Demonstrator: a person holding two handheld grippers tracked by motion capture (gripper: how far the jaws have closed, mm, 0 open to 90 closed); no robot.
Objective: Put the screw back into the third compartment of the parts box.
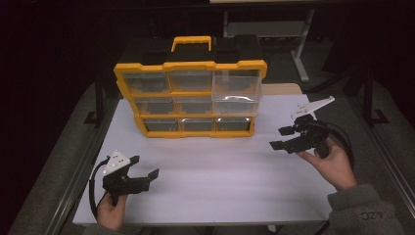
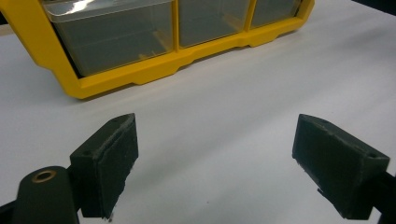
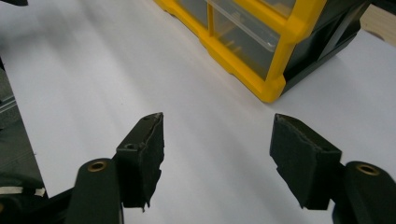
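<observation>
A white table (image 1: 210, 181) stands in a dark room, with a metal-legged desk (image 1: 301, 44) behind it

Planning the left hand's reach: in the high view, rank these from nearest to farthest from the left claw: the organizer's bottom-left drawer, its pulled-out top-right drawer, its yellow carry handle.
From the left claw, at the table's near left:
1. Bottom-left drawer, organizer's near left corner.
2. Pulled-out top-right drawer, upper right, jutting forward.
3. Yellow carry handle, on top, at the back.

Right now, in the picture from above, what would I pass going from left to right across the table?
Left gripper, open → yellow drawer organizer → right gripper, open, in the person's hand.
</observation>
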